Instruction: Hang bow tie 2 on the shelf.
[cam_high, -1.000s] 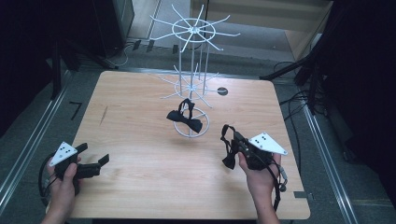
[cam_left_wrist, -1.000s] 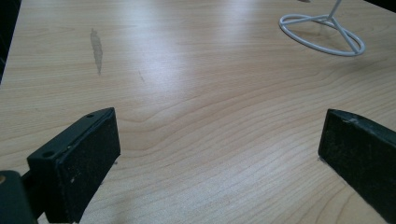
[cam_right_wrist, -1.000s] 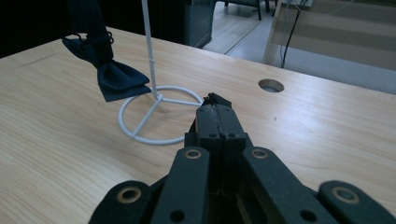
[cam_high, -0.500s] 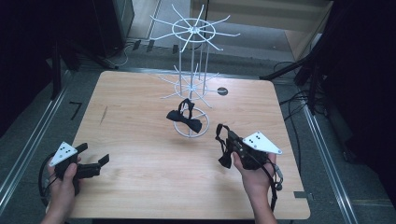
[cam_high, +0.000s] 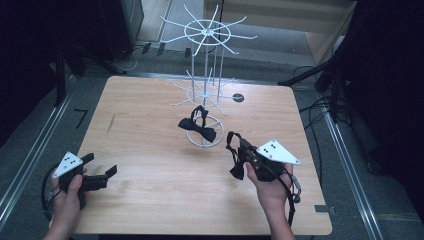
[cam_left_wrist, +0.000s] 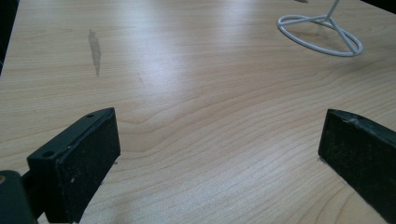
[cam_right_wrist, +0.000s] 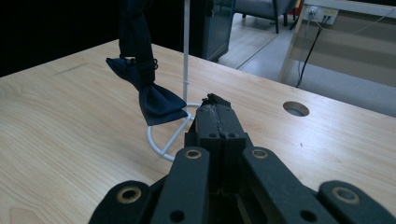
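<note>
A light wooden table (cam_high: 150, 150) with rounded corners carries a white wire rack (cam_high: 205, 92), whose ring base (cam_high: 206, 142) rests near the table's middle. A small round hole (cam_high: 238, 98) sits in the top toward the far right. A dull streak (cam_high: 111, 123) marks the left part.

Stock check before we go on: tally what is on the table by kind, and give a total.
Bow tie: 1
White wire rack: 1
Handheld grippers: 2, the left gripper and the right gripper
Total: 4
</note>
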